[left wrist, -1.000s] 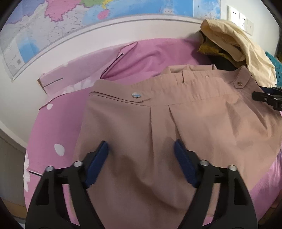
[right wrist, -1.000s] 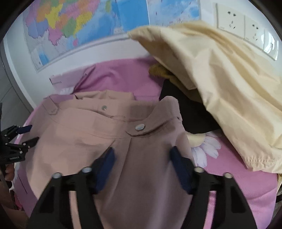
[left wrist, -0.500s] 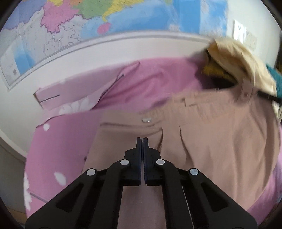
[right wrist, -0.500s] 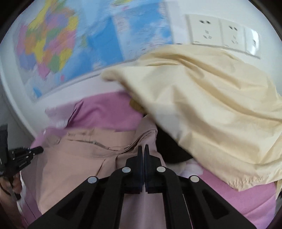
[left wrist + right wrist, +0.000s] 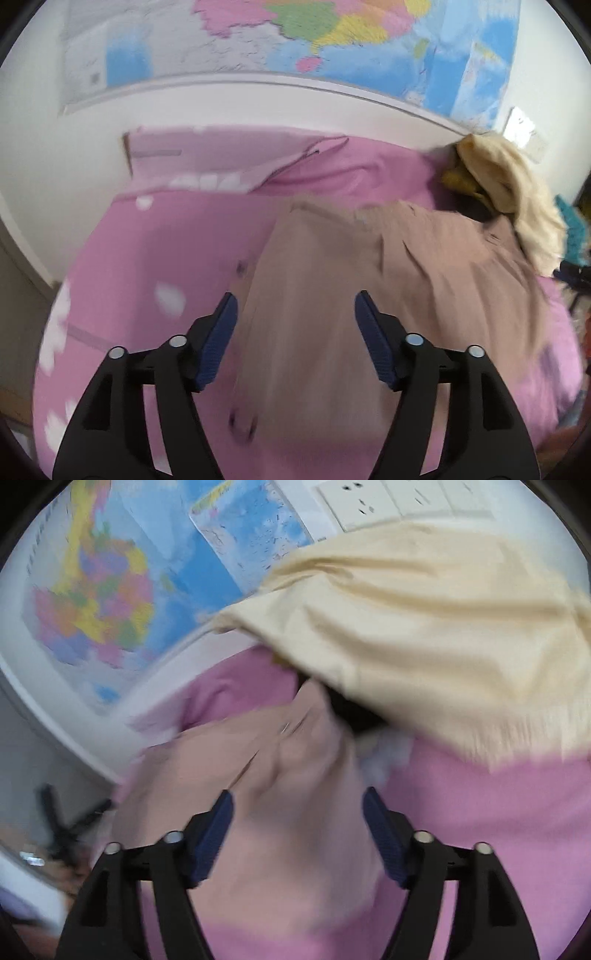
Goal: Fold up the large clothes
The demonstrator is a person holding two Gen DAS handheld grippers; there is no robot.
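Left wrist view: my left tool (image 5: 295,325) has sprung apart again; half a second ago its pads were pinched together, and now they stand wide with nothing between them. I take that to mean I have let go of the cloth after dragging it, so this part of the fold is laid down. The tan garment (image 5: 369,288) lies spread on the pink bed (image 5: 177,251), running from under the tool up and to the right. Its left edge passes just inside my left pad (image 5: 218,339), so the tool hovers over that edge rather than beside it. The cream garment (image 5: 517,199) is heaped at the tan one's far right end. The frame is blurred, so I cannot tell whether the pads touch the cloth.

Right wrist view: my right tool (image 5: 297,830) is likewise released, jaws wide, where a moment back they were clamped. The tan garment (image 5: 280,782) now bunches in a ridge straight ahead between the pads, its waist end reaching toward the cream garment (image 5: 424,627), which overhangs it at upper right. The wall map (image 5: 110,590) sits behind. I judge the next grasp wants a fresh edge, since the cloth looks rumpled here.
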